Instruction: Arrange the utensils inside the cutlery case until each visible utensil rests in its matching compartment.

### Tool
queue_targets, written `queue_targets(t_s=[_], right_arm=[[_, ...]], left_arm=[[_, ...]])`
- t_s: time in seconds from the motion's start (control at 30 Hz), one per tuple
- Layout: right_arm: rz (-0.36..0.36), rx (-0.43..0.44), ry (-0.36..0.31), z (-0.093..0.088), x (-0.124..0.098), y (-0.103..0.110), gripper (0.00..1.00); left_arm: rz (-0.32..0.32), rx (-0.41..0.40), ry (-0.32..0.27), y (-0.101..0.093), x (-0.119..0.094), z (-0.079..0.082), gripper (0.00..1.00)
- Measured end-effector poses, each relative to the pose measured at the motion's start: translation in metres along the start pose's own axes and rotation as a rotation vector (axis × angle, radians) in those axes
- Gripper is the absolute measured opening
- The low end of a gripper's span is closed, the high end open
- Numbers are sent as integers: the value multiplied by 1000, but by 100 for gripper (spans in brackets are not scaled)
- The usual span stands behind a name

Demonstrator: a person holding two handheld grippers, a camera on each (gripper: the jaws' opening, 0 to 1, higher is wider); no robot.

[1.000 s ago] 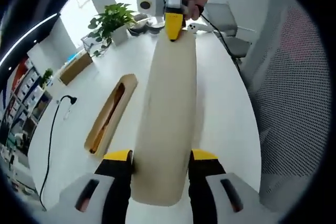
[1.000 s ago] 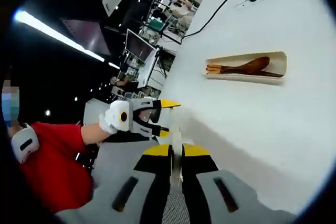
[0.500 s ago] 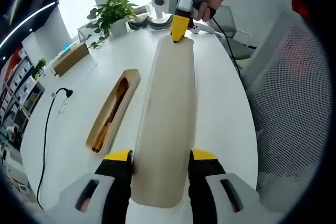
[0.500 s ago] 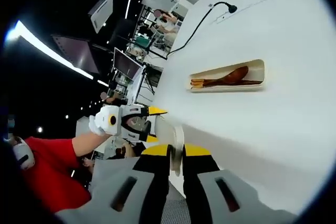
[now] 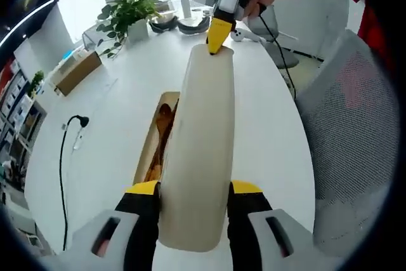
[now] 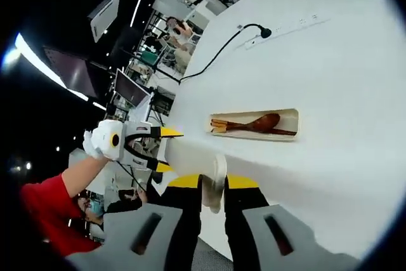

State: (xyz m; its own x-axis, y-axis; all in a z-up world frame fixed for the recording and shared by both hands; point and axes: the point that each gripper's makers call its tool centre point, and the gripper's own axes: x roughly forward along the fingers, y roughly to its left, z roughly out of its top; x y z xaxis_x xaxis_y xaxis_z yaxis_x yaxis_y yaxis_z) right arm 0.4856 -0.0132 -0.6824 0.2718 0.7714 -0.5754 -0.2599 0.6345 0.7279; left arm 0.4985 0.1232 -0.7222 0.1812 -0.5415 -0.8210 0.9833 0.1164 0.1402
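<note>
A long beige case lid (image 5: 200,157) is held up over the white table, with one gripper at each end. My left gripper (image 5: 193,187) is shut on its near end, and my right gripper (image 5: 216,33) is shut on the far end. The open case base (image 5: 154,138) lies on the table beside and below the lid, which covers part of it. Brown wooden utensils (image 5: 162,134) lie inside. In the right gripper view the lid (image 6: 190,157) runs from my right gripper (image 6: 212,182) to my left gripper (image 6: 162,150). The base (image 6: 288,122) holds a wooden spoon (image 6: 257,123).
A potted plant (image 5: 127,14), a cardboard box (image 5: 76,71) and bowls (image 5: 181,23) stand at the table's far end. A black cable with a plug (image 5: 73,131) crosses the left side. A mesh chair (image 5: 355,131) stands at the right edge.
Both grippers have carried the lid sideways toward the case base; in the left gripper view it now overlaps the base's edge. Both stay shut on it.
</note>
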Motion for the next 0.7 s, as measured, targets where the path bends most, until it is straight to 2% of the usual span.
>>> queue_targets(t_s=[0.23,0.37,0.57,0.7], right_arm=[[-45,-43,10,35,-9,4,10],[-102,-70,39,54,-12,-1,11],[-159,-77,81,69,-8,-12,13],[-166,-65,88,68,-2,-22,13]], left_arm=[[-10,5,6,26,-7,15,42],[-14,8,14,41,-8,23,42],[-33,29,67,58,0,26,41],[-39,45,94,65,9,20,41]])
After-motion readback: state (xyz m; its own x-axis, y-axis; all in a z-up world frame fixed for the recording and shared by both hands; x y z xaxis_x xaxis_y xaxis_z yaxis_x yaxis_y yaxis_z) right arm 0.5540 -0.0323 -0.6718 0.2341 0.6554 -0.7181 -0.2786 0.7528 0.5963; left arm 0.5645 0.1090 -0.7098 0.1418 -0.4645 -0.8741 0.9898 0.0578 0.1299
